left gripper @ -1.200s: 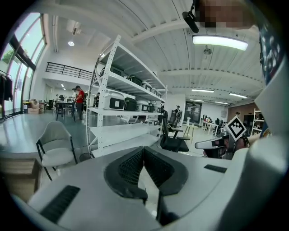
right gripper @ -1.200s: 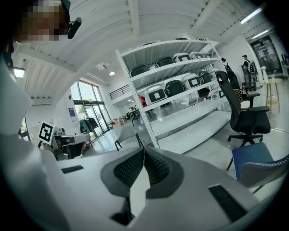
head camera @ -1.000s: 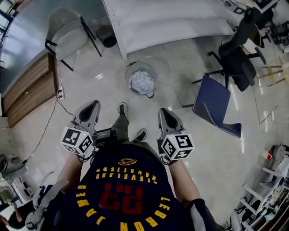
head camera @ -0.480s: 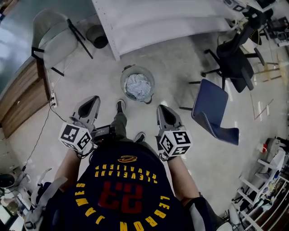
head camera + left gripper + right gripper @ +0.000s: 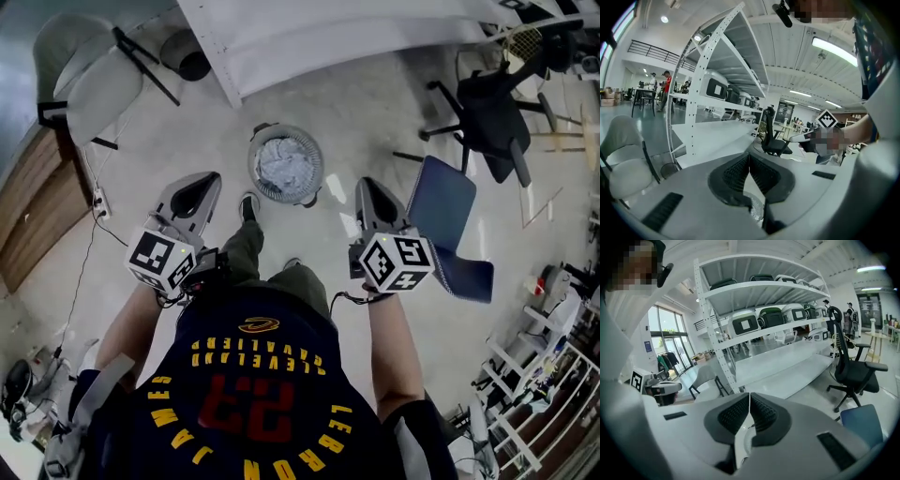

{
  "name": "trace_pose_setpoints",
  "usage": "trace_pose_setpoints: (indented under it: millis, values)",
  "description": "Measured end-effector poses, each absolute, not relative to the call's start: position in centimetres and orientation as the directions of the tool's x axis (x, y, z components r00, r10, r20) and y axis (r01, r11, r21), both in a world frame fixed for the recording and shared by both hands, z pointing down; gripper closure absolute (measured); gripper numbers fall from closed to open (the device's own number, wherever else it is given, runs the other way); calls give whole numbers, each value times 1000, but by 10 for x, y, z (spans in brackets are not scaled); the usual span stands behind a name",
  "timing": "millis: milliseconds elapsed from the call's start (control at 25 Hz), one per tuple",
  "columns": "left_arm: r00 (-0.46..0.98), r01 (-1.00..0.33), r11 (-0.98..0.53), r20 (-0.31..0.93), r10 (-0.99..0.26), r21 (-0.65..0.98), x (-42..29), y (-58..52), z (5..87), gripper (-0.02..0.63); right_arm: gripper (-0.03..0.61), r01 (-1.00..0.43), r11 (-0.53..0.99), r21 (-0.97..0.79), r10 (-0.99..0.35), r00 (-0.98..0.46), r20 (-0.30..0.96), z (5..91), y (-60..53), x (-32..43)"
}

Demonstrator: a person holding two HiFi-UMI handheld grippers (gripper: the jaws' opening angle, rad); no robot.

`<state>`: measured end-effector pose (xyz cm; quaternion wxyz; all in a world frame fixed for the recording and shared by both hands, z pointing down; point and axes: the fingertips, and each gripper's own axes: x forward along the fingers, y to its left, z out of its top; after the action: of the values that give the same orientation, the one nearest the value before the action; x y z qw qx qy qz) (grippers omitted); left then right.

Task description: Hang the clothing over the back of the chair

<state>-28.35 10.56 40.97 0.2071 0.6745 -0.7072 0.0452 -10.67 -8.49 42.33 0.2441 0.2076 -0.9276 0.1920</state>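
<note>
1. Left tongs (image 5: 195,190) and right tongs (image 5: 377,199): both are shown pressed together, empty.
2. Navy jersey (image 5: 262,394): seen at 6 o'clock, against the person's torso.
3. Blue chair (image 5: 439,211): stood on the floor (image 5: 366,122), at 3 o'clock from the right tongs.

We see bright, even light: ceiling strip lights (image 5: 834,49) glare, the pale floor (image 5: 375,122) gleams, and every view bends strongly at its edges.

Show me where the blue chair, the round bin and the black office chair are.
blue chair (image 5: 441,202): head view, backrest.
round bin (image 5: 252,167): head view, left rim.
black office chair (image 5: 840,352): right gripper view, backrest.
</note>
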Motion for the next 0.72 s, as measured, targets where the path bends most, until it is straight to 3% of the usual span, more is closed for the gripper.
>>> trace_pose_setpoints:
  millis: [200, 720]
  values:
    - [31, -970, 60, 366, -930, 234, -321, 70, 440, 609, 568, -540, 807, -239, -337, -754, 564, 453, -129, -138]
    - [72, -949, 98, 504, -860, 301, -368, -15, 552, 610, 568, -510, 792, -336, -186, -726, 662, 604, -185, -222]
